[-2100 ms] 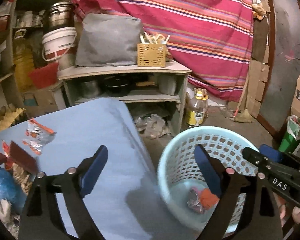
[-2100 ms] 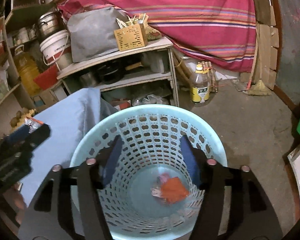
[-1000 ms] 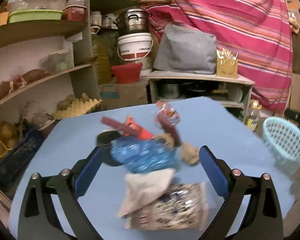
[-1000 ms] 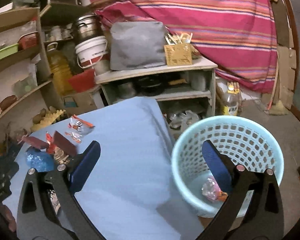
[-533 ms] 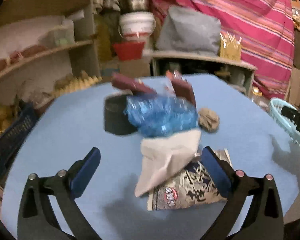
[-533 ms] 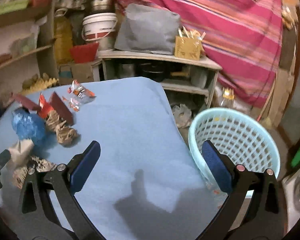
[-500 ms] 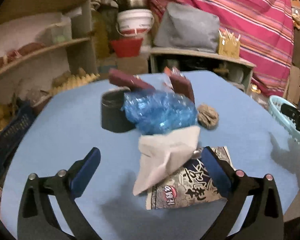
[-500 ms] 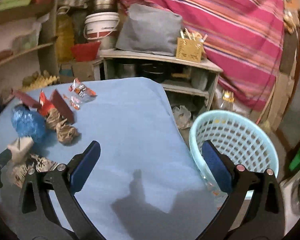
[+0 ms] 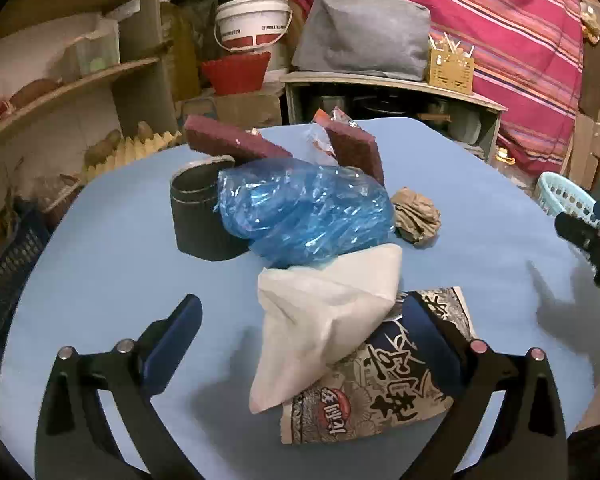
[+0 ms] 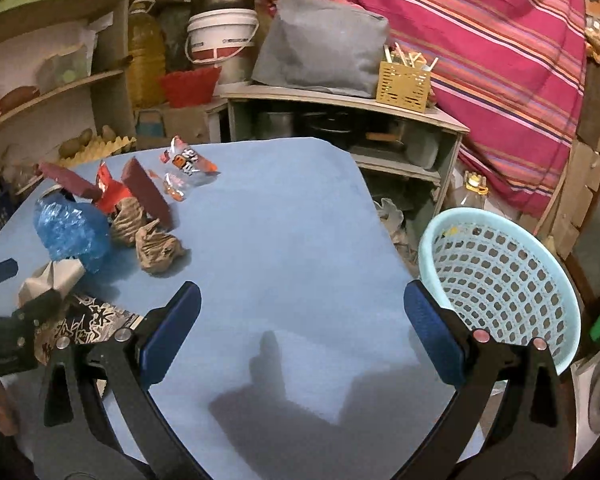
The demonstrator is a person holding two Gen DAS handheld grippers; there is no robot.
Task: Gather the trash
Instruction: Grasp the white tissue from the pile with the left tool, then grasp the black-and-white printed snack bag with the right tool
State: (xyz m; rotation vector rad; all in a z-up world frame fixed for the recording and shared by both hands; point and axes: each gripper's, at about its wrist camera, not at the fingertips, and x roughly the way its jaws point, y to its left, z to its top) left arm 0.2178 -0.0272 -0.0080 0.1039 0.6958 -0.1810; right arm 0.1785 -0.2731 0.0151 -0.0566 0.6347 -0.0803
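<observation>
While our left tongs [image 9: 300,336] gape wide over the table [image 9: 100,280], a white paper wad [image 9: 320,320] sits between the fingers, the right fingertip over one printed snack bag [image 9: 380,392]. Ahead lie one blue plastic bag [image 9: 304,212], one dark cup [image 9: 198,216], two maroon pads. Our right tongs [image 10: 300,332] gape empty, two brown paper balls [image 10: 156,246] ahead-left, one basket [image 10: 496,280] right.

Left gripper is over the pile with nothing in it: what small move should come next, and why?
Probably ease the left gripper down and close on the white crumpled paper. Its jaws are open and already straddle that paper, which lies on top of the printed snack bag, nearest piece of the pile.
</observation>
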